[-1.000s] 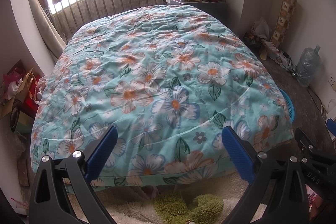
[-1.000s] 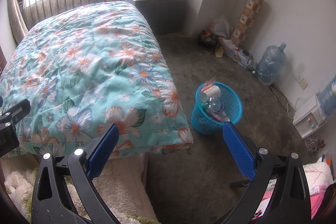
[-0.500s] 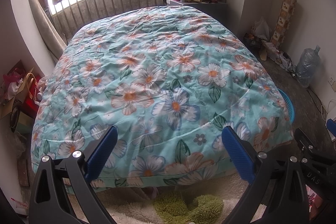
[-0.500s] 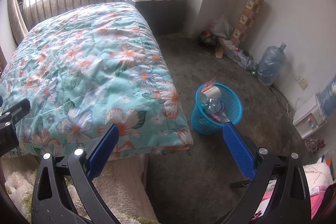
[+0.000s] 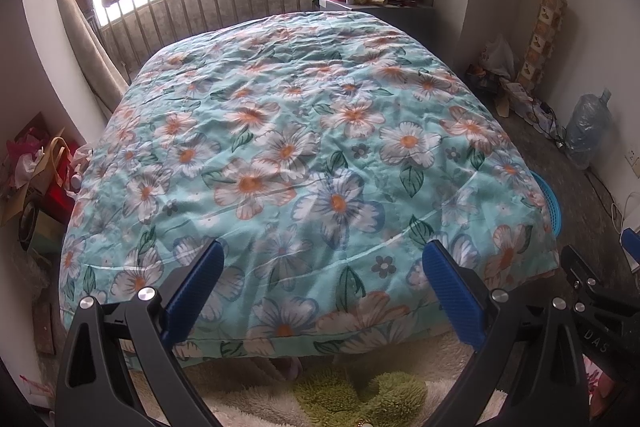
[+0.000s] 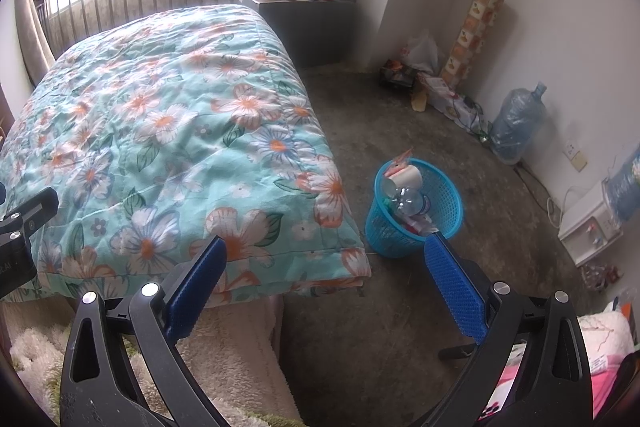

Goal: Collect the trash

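Bed w/ floral quilt [image 5: 304, 163] fills most of the room, running from near edge to the far window bars; top looks bare, no loose trash on it that I can see. Concrete floor [image 6: 400, 327] to the right of the bed is also mostly bare in the middle.

Blue mesh bin [image 6: 448, 195] stands on the floor just beside the bed's near-right corner, already holding a plastic bottle [image 6: 406, 201], a white paper cup [image 6: 406, 179] and wrappers. In the left view only its rim peeks past the quilt [image 5: 550, 199].

Possible leftovers, judged only: clutter along the far-right wall by a plastic bag [image 6: 422, 51] and a big water jug [image 6: 516, 123], plus bags on the far-left floor [image 5: 36, 163]. Too small to tell which bits are trash.

Left gripper [image 5: 322, 291] hangs above the bed's near edge, jaws wide, nothing between them. Right gripper [image 6: 326, 279] is over the bed's near-right corner, jaws wide and empty, bin just past its right finger.

Doing this step well, imo: scan before committing. Sweep the right cam along the wall clutter, left cam to the far-left pile. Pick one clear item, approach low w/ jaws kept wide, pinch light stuff at an edge, carry it over the bin rim, then release. Mind the cables near the jug.
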A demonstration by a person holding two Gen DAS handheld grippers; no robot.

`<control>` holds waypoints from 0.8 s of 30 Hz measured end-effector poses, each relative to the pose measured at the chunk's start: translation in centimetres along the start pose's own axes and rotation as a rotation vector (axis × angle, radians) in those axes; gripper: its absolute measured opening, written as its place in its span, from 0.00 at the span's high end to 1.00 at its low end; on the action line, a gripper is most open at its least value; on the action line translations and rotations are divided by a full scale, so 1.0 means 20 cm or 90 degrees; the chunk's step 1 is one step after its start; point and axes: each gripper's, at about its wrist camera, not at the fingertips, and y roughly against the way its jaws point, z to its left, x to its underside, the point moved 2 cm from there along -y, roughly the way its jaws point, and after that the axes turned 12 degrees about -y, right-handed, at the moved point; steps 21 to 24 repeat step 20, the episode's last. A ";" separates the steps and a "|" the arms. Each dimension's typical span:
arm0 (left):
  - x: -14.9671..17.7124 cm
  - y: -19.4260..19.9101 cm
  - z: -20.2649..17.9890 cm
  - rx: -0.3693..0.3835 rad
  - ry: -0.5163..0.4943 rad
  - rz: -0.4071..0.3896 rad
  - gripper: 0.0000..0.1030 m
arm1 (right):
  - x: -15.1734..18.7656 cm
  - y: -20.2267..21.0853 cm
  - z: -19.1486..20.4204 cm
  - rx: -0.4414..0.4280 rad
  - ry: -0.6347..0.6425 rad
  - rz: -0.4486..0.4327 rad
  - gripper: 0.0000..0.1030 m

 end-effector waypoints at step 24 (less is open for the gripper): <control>0.02 0.00 0.01 0.001 0.002 0.004 0.05 | 0.01 0.00 0.00 -0.001 -0.003 0.000 0.08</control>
